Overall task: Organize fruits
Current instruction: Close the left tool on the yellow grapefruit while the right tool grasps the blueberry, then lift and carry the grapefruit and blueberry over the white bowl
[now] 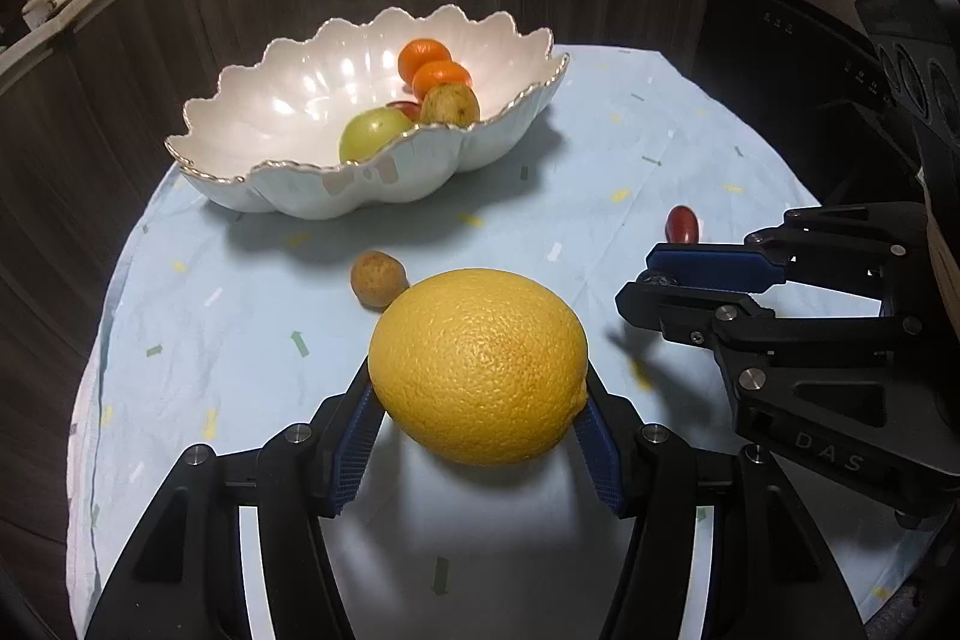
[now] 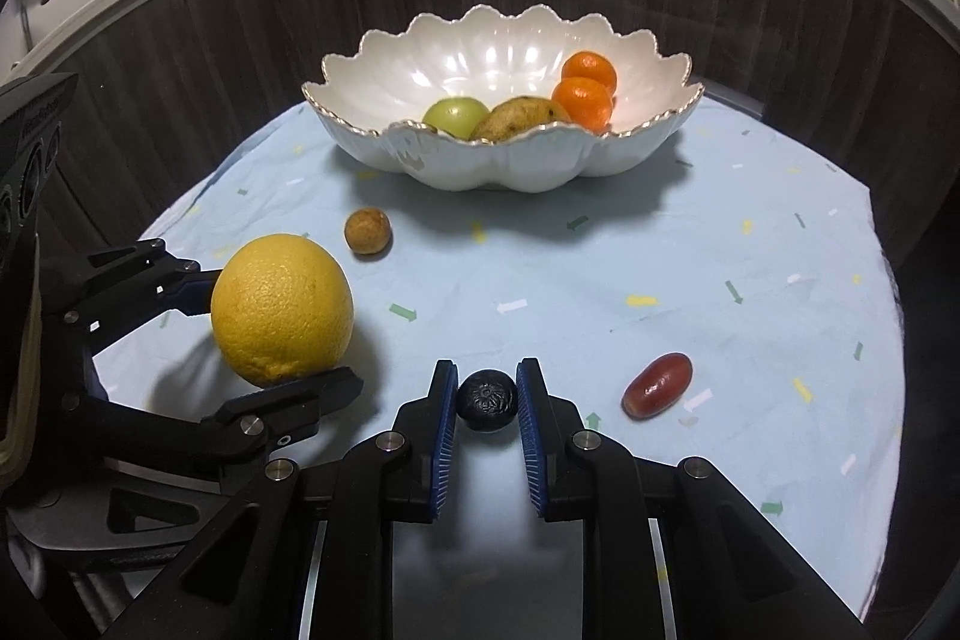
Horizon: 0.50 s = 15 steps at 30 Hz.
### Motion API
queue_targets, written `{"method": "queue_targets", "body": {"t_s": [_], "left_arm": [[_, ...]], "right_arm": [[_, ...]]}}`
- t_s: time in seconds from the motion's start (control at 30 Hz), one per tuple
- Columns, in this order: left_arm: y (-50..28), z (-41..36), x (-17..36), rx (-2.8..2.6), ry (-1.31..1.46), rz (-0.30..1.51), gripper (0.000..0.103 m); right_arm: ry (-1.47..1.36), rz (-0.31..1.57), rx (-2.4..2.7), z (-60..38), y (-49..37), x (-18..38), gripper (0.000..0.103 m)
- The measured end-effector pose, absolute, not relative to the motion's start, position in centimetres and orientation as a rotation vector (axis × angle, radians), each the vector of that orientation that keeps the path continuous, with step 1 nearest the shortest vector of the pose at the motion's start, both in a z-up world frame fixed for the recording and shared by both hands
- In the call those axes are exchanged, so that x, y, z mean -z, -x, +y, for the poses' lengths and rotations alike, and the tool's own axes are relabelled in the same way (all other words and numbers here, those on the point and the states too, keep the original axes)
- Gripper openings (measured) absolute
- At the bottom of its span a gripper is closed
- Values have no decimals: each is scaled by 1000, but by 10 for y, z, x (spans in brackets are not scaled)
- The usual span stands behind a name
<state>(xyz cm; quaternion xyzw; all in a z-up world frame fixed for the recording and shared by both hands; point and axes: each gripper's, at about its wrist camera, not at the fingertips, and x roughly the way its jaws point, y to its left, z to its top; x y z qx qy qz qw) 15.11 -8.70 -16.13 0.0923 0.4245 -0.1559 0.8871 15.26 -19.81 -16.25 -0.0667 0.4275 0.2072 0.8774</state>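
Observation:
A big yellow citrus fruit (image 1: 480,364) sits between the blue pads of my left gripper (image 1: 478,381), which is shut on it low over the light-blue cloth (image 1: 240,340). From the right wrist view the same fruit (image 2: 281,307) and left gripper (image 2: 273,334) show at the left. My right gripper (image 2: 487,376) is shut on a small black wrinkled fruit (image 2: 486,400). In the left wrist view the right gripper (image 1: 639,279) comes in from the right. A white scalloped bowl (image 1: 270,172) (image 2: 510,148) stands at the back, holding two tangerines (image 2: 585,91), a green apple (image 2: 456,115) and a brown fruit (image 2: 516,118).
A small brown fruit (image 1: 378,278) (image 2: 367,232) lies on the cloth between the bowl and the yellow fruit. A red oval fruit (image 2: 657,385) (image 1: 682,224) lies right of my right gripper. The round table's edge (image 2: 882,280) drops off at the right, and a dark panelled wall (image 2: 240,40) rises behind.

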Motion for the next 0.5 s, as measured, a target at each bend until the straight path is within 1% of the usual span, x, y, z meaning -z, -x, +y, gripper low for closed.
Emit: {"method": "queue_targets", "body": {"t_s": [0.5], "left_arm": [[-148,-79,132,297,-176,812,59]], "right_arm": [[125,840,-415,-195,-148,129,22]]}}
